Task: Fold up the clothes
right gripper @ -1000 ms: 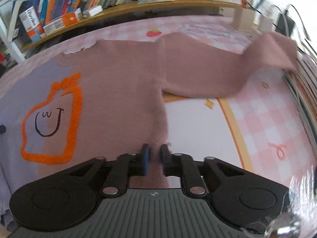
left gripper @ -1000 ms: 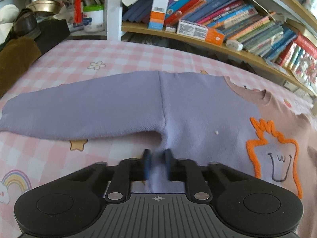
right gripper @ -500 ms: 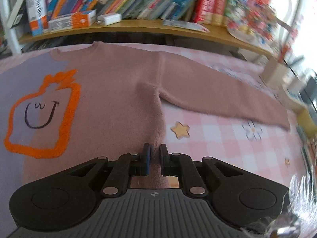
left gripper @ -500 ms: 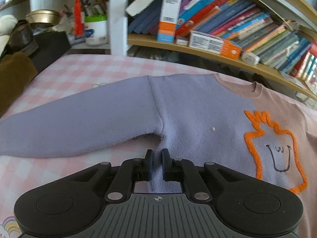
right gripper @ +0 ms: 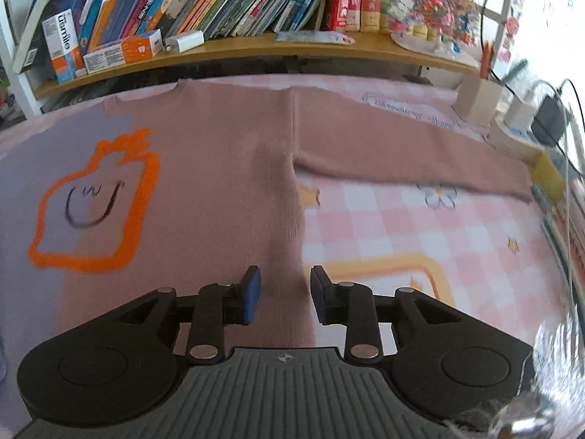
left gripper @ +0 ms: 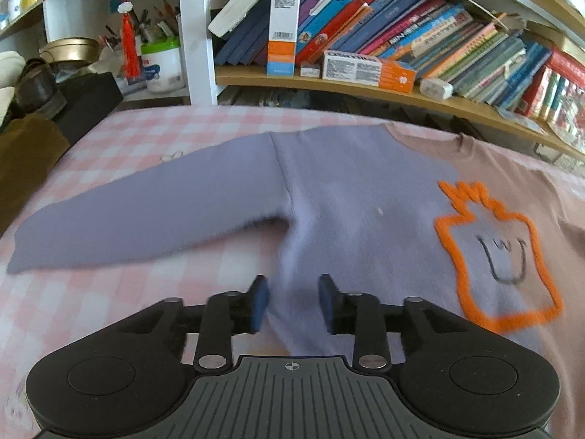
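Left gripper (left gripper: 292,301): fingers spread, nothing pinched. The lilac side edge of the sweater (left gripper: 358,219) lies in the gap between them, below the armpit. Right gripper (right gripper: 283,294): fingers likewise spread, nothing pinched, with the brown side edge of the sweater (right gripper: 226,168) between them.

The sweater lies flat on the surface (left gripper: 120,135), which carries a pink checked cloth (right gripper: 409,226). Its left half is lilac, its right half brown. An orange outlined figure (left gripper: 497,256) with a drawn face sits at the centre of the chest. The lilac sleeve (left gripper: 146,219) extends outward to the left; the brown sleeve (right gripper: 402,153) extends outward to the right. The collar points away from both grippers, toward a shelf (left gripper: 365,87) of books (left gripper: 420,33) behind the surface.
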Motion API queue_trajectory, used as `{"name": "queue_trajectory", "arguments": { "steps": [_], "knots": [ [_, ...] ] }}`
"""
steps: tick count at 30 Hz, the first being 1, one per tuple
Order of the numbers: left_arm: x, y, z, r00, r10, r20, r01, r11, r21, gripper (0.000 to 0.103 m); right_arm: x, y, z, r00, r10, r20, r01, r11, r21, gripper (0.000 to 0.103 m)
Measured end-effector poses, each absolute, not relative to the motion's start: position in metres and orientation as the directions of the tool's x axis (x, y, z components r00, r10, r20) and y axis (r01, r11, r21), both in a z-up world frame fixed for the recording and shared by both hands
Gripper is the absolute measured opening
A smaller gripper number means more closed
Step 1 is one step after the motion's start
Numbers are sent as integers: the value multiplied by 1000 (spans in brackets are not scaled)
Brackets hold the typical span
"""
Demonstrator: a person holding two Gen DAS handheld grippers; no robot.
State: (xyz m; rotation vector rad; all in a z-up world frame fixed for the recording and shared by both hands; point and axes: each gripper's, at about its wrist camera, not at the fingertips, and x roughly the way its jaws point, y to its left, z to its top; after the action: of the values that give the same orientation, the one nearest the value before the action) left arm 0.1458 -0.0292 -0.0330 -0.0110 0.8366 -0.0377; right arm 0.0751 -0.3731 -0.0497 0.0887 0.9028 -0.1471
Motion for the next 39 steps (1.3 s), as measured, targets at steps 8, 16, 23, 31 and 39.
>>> {"name": "queue_trajectory", "arguments": {
  "steps": [8, 16, 23, 31, 39],
  "knots": [
    [86, -61, -33, 682, 0, -731, 75, 995, 69, 49, 23, -368, -51, 601, -43, -798, 139, 989, 52, 30],
    [57, -44, -29, 675, 167, -719, -62, 983, 171, 51, 8, -360, -52, 609, -23, -793, 51, 999, 9, 31],
    [27, -8, -19, 654, 269, -707, -241, 960, 141, 51, 4, -367, -56, 628, 14, -778, 17, 999, 32, 35],
    [23, -92, -19, 738, 67, -672, 25, 992, 127, 59, 2, -365, -56, 641, 21, -767, -15, 1000, 15, 36],
    [14, -88, -38, 690, 172, -703, -25, 976, 215, 61, 1, -366, -57, 646, 19, -763, -21, 1000, 7, 39]
  ]
}}
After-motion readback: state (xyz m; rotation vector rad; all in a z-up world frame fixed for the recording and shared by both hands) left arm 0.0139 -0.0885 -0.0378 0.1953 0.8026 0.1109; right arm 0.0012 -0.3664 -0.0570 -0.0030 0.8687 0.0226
